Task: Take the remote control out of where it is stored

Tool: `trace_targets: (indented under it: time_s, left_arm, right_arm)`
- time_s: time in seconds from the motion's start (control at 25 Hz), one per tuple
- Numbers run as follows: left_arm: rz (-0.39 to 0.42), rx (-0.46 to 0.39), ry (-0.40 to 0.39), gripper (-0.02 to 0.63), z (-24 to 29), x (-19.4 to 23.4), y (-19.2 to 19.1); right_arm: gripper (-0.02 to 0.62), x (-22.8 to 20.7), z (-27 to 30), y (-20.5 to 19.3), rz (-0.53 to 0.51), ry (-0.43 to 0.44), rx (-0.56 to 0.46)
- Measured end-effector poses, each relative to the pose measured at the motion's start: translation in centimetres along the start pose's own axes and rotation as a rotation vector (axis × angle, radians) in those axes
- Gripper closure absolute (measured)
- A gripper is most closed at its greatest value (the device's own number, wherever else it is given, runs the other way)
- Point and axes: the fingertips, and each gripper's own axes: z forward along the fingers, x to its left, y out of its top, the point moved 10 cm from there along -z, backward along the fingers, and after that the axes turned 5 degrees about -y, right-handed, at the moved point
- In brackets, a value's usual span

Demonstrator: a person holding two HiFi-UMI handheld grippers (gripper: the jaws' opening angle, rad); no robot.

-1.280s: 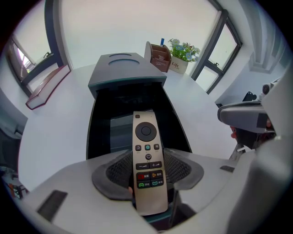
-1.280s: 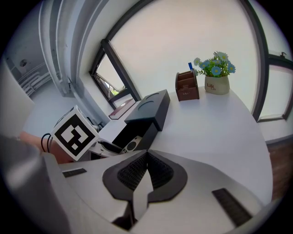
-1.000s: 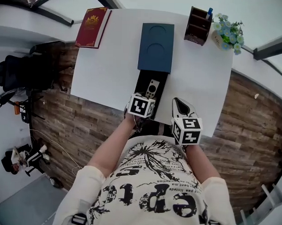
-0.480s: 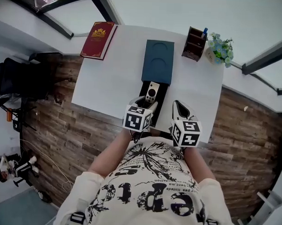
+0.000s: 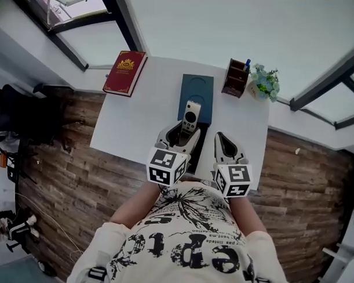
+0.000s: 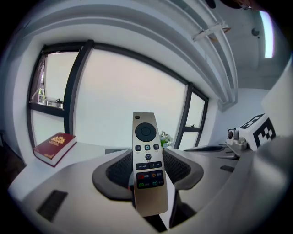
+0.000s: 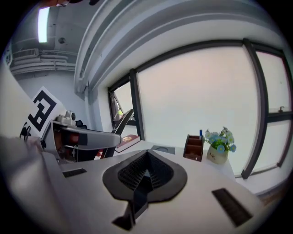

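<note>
Remote [image 5: 191,116] is clamped in the left gripper [image 5: 183,133]. Its fingers [image 6: 114,172] press on the two long edges at the lower half, and the button end sticks out well past them. It is held in the air over the near end of the box [image 5: 197,92], and it looks clear of the black tray. So the take-out step seems nearly done and only the put-down is left.

The right gripper [image 7: 145,169] is just beside the left one. Its fingers [image 7: 158,171] are together with nothing between them.

Risks from here:
- Slip. The remote's casing looks smooth and the hold is low on it. A quick swing or tilt could make it pivot between the pads or slide out. It would drop onto the box or the desk [image 5: 131,125].
- Knock. The two grippers are close, so a sideways move of the right one could hit the remote or the left fingers.
- Tray. The open tray sits at the desk's near edge, under both grippers. Coming down too early could snag the remote on it or shove it toward the edge.
- Put-down. Opening the fingers while the remote is high or upright would let it topple. It needs to be low and flat over bare desk. The book [image 5: 125,72] and the organizer [image 5: 236,78] are well apart, so they are little threat.
- Squeeze. I cannot tell how tight the grip is. If it is loose, all the slip risks grow.
</note>
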Motion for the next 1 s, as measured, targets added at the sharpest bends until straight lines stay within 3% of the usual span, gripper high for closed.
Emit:
trace_targets:
  time_s: [0.32,0.68,1.0]
  left_arm:
    - [0.150,-0.278,-0.020,0.387,-3.6,-1.4,3.1]
    - [0.260,-0.400,-0.005,0.387,-6.0,-2.2,3.6]
    - [0.219,-0.359,-0.007,0.387,-6.9,-1.2,2.7]
  right_arm:
    - [0.592,2.0,-1.9,2.7,-0.040,-0.050,-0.129]
    - [0.592,3.6,-2.5,2.8,-0.024,-0.061,-0.165]
    - [0.592,4.9,-2.7,1.9,-0.012,-0.068,-0.148]
